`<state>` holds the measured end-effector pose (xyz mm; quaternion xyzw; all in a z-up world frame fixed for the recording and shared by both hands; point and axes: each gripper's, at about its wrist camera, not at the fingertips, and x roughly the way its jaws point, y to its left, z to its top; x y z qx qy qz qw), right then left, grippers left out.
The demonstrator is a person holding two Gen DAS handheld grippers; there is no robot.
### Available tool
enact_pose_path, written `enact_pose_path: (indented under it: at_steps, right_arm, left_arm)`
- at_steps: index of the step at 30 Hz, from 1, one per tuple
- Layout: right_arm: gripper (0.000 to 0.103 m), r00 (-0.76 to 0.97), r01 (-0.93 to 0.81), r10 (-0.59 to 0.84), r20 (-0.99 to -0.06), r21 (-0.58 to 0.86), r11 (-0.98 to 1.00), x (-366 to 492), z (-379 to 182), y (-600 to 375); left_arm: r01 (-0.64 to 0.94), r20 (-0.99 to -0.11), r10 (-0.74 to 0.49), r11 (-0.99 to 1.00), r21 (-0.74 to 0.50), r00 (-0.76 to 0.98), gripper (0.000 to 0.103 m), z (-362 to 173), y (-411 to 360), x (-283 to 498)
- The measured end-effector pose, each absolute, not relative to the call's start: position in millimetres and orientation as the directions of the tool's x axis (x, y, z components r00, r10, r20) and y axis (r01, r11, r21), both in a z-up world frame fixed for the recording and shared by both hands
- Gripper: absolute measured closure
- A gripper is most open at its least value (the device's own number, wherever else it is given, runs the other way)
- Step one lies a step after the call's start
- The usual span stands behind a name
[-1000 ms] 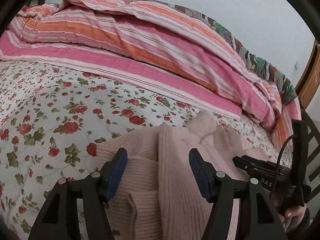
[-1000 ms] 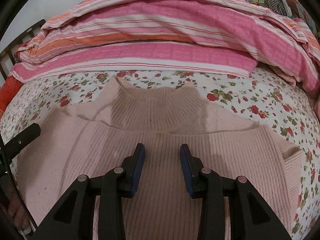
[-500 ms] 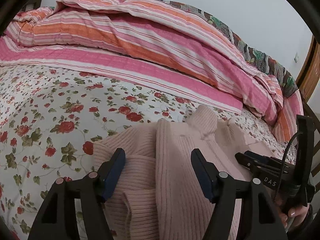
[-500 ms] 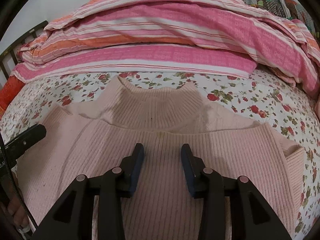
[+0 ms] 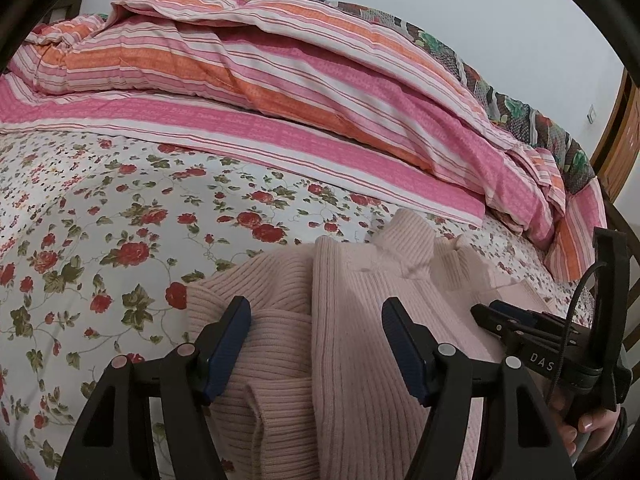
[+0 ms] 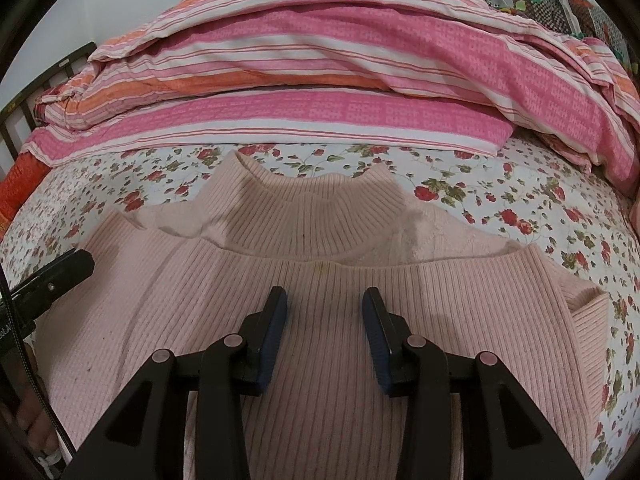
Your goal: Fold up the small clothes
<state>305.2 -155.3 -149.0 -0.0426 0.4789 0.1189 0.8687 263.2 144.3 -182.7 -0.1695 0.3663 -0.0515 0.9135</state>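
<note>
Flowered sheeting (image 5: 120,208) covers the bed in the left wrist view, with a pale wall behind. On it lies a pink ribbed sweater (image 5: 352,320), partly folded; its high collar points away from the camera toward a striped quilt (image 5: 280,92), so its long axis runs from the near edge up into the picture. One folded edge runs as a raised ridge down the middle, and a sleeve part lies doubled at lower left. The left gripper (image 5: 316,344) hangs over this fold with its jaws spread and nothing pinched between them; they have just opened a little. Left of the sweater the sheet lies open. On the right, the right gripper (image 5: 532,336) sits over the sweater's far side, a hand (image 5: 588,424) on its grip, and a wooden bed frame (image 5: 616,120) closes that side.

From the right wrist view the sweater (image 6: 320,280) spreads wide across the sheet (image 6: 520,200), collar up toward the quilt (image 6: 320,80), a folded hem crossing from side to side below the collar. The right gripper (image 6: 325,336) hovers over the body, jaws moderately parted, gripping nothing. The sweater's right edge ends at a doubled cuff with sheet beyond. The left gripper's tip (image 6: 52,284) juts in at the left edge. The heaped quilt blocks the far side just beyond the collar.
</note>
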Motion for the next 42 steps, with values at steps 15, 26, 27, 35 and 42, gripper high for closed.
enact_pose_path:
  at_steps: [15,26,27,35,42]
  right_arm:
    - [0.063,0.517,-0.251,0.159,-0.841,0.029,0.968,304,-149,-154]
    - [0.063,0.516,-0.238,0.135,-0.846,0.01,0.971,300,-142,-154]
    - [0.063,0.513,-0.239,0.134,-0.848,0.009,0.971,297,-140,-154]
    - [0.063,0.531,-0.244,0.136,-0.837,0.003,0.97,261,-121,-156]
    - [0.063,0.526,-0.253,0.143,-0.838,0.007,0.968,212,-115,-159]
  left_arm:
    - [-0.036,-0.669,-0.183,0.953,-0.299,0.72,0.037,-186,140,266]
    - [-0.04,-0.682,-0.144,0.968,-0.246,0.717,0.037,-186,133,266]
    - [-0.041,-0.684,-0.139,0.97,-0.239,0.716,0.037,-186,133,266]
    - [-0.042,-0.685,-0.125,0.974,-0.222,0.718,0.037,-184,132,266]
    - [-0.017,-0.672,-0.14,0.975,-0.223,0.727,0.037,-180,130,259]
